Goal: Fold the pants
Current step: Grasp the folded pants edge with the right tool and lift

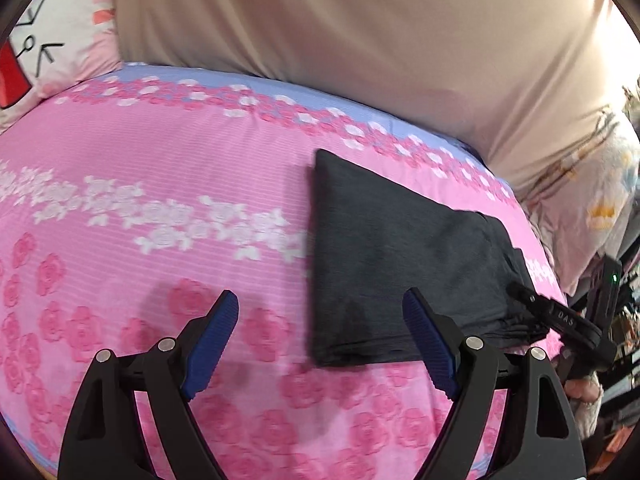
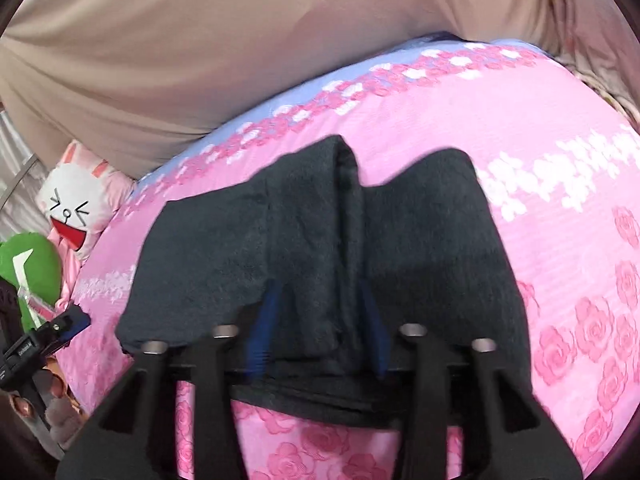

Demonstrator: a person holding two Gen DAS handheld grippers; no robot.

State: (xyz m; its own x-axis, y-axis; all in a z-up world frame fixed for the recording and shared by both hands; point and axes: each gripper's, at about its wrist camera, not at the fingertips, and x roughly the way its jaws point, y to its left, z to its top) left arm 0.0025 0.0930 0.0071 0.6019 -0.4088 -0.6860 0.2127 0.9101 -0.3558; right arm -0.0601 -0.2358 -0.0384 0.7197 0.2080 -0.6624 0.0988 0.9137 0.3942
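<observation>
The left gripper (image 1: 320, 344) hangs spread and empty; the dark pants (image 1: 400, 264) lie folded just ahead-right on the pink floral bedsheet (image 1: 160, 160). The right gripper (image 2: 316, 340), lettered "DAS", pinches their edge.

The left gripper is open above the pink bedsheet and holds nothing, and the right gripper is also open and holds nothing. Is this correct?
Not quite. The left gripper is indeed open over the pink bedsheet, holding nothing. But the right gripper is not empty: the right wrist view shows its blue fingers closed on a bunch of the dark pants.
</observation>
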